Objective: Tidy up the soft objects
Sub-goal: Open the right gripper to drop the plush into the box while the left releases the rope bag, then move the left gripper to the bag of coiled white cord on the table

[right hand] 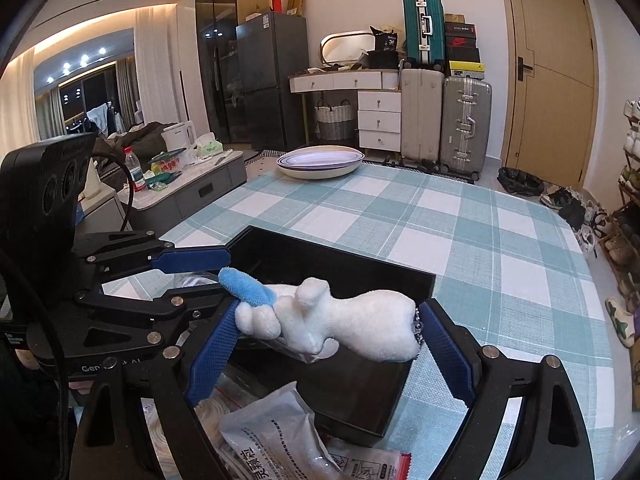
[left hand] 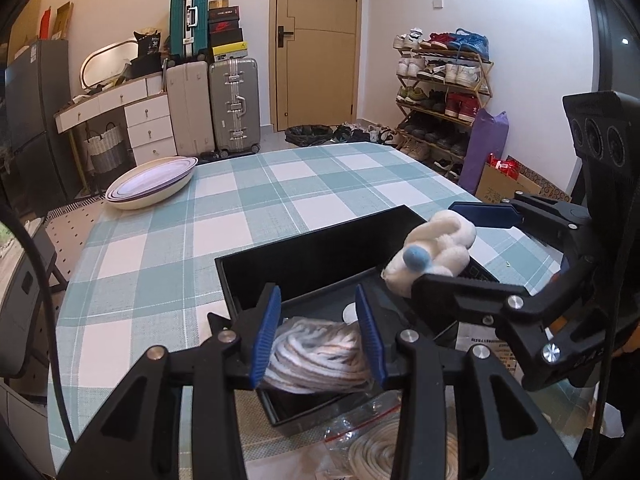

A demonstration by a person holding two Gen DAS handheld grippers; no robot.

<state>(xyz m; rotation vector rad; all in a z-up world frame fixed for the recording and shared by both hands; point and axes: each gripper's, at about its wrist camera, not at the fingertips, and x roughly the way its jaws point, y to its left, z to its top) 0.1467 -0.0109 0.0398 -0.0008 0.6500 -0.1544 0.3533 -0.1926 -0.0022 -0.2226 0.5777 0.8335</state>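
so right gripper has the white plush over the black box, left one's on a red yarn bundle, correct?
Not quite. The yarn bundle in the left gripper is white-grey, not red, per the left wrist view. The right gripper does have the white plush over the black box.

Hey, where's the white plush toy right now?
The white plush toy sits between the fingers of the right gripper, above the black box on the checked table; in the left wrist view it is at right, beyond the left gripper.
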